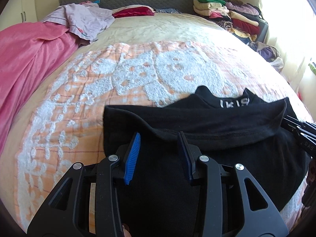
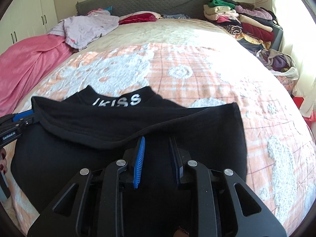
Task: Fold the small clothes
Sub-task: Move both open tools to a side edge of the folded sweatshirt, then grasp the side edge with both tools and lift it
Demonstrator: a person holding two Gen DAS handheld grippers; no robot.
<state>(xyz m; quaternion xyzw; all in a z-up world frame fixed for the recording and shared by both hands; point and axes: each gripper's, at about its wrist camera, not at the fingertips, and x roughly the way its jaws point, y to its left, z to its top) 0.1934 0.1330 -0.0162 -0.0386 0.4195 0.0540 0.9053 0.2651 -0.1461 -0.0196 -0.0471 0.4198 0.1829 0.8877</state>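
A black garment (image 1: 207,122) with white lettering (image 2: 118,100) lies on the bed's orange-and-white cover (image 1: 118,75). Its near part is lifted and doubled over toward the lettered collar. My left gripper (image 1: 158,136) holds the raised edge near its left corner, blue pads (image 1: 132,158) pinching the cloth. In the right wrist view that same left gripper (image 2: 21,118) grips the corner at the frame's left. My right gripper (image 2: 157,138) holds the raised edge near its right corner. It also shows as the right gripper (image 1: 296,130) at the left wrist view's right margin.
A pink blanket (image 1: 25,59) and a lilac garment (image 1: 86,19) lie at the bed's far left. Stacked folded clothes (image 2: 243,21) sit at the back right by the dark headboard (image 2: 142,0). A bag of clothes (image 2: 280,63) stands beside the bed at the right.
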